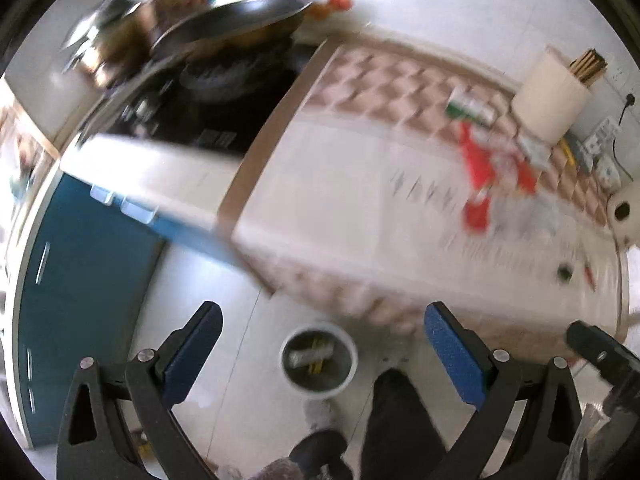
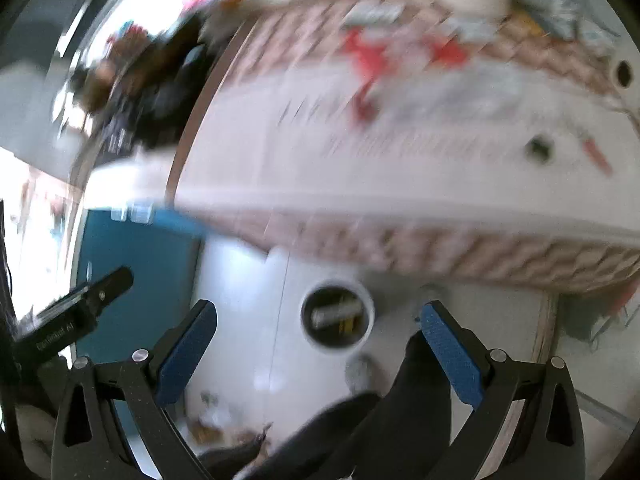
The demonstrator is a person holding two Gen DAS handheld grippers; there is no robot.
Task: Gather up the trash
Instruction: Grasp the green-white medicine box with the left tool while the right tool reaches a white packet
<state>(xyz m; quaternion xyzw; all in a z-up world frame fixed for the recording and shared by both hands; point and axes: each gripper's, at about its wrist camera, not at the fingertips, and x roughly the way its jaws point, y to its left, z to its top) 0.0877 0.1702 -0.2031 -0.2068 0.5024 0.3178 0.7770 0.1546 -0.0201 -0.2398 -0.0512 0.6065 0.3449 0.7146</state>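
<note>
Grippers, left gripper (image 1: 322, 344) and right gripper (image 2: 318, 340), hang wide and empty above the bin (image 1: 319, 356), so we judge the next move is reaching the red wrapper (image 1: 478, 184) on the counter beyond it.

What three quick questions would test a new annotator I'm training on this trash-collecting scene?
1. True or false: the left gripper holds a wrapper.
2. Where is the white bin? A) on the counter B) on the floor below the counter C) inside the stove
3. Fill in: the red wrapper lies on the ____.

Key: 1 false, both the left and the right gripper are open and empty; 2 B; 3 counter.
</note>
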